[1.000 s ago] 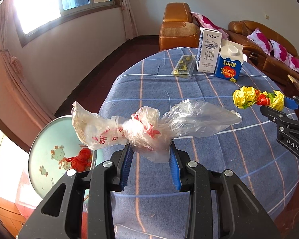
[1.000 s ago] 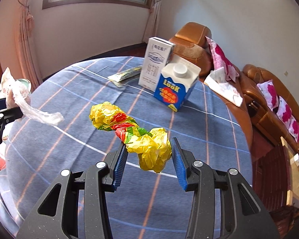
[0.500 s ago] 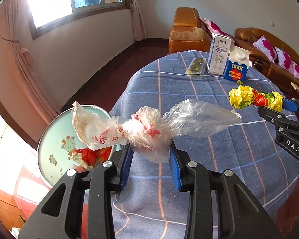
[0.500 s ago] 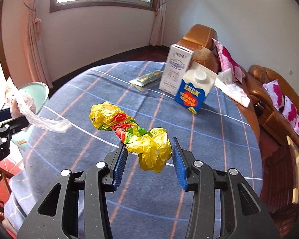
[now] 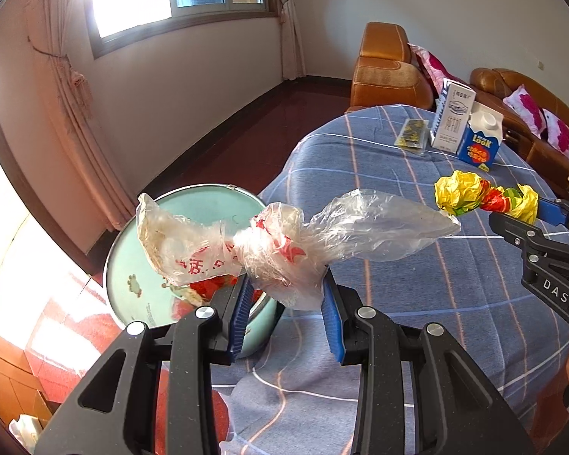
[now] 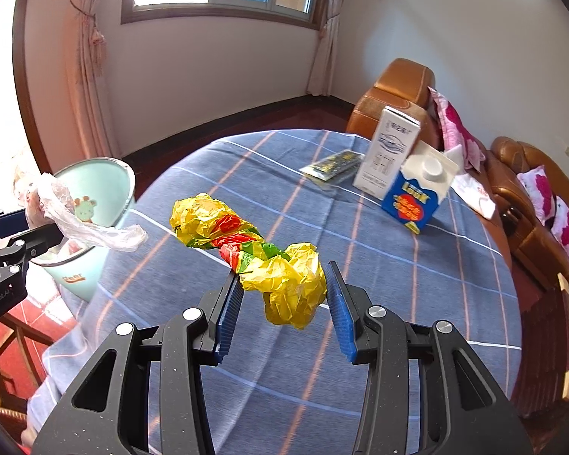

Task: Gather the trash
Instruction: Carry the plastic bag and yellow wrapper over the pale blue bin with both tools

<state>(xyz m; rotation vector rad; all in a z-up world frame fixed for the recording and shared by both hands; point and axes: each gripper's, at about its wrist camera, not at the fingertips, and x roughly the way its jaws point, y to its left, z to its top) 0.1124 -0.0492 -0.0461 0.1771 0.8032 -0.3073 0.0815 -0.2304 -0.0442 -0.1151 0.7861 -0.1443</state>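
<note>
Clamping the crumpled plastic bag (image 5: pixel 280 242), your left gripper (image 5: pixel 286 295) holds it at the near rim of the mint bin (image 5: pixel 208 204), the bag's loose ends spread wide to either side. Let go off-centre and one end could catch the rim, dropping the bag beside the bin. Your right gripper (image 6: pixel 284 303) is pinched on the yellow wrapper (image 6: pixel 246 242), above the table on the side away from the bin. Beyond both, far from the bin, two cartons (image 6: pixel 406 174) and a flat packet (image 6: pixel 332 165) wait on the tablecloth (image 6: pixel 417 284).
</note>
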